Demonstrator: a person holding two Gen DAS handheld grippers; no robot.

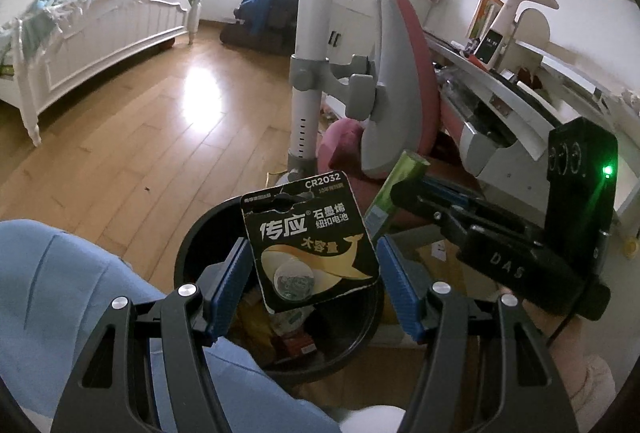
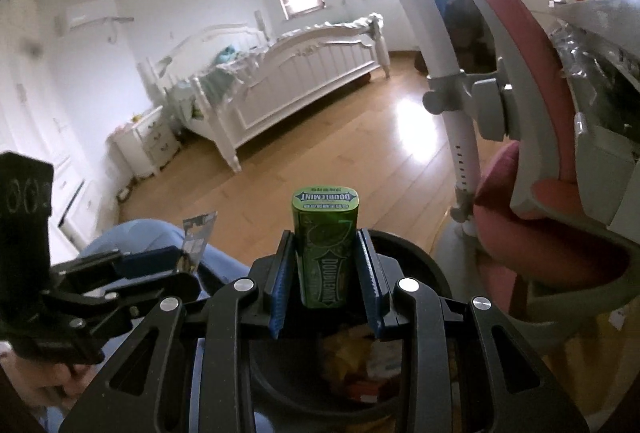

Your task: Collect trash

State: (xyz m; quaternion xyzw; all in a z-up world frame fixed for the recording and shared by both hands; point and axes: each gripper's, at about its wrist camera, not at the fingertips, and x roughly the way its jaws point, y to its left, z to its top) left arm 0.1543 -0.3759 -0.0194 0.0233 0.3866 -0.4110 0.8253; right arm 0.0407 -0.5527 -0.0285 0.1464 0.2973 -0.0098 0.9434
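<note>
Battery card (image 1: 310, 241) clamped in left jaws, mint tin (image 2: 326, 249) in right, above bin (image 1: 192, 237)

From the left wrist we look forward and downward along the left gripper (image 1: 310, 269), close above the black bin (image 1: 188, 245), toward the pink chair (image 1: 400, 73) and desk (image 1: 532, 105). From the right wrist we look down along the right gripper (image 2: 326, 273), equally close over the bin (image 2: 424, 265), facing the white bed (image 2: 304, 81). We find bin, chair, bed and wooden floor (image 1: 160, 137) in both views; each view also shows the other gripper.
</note>
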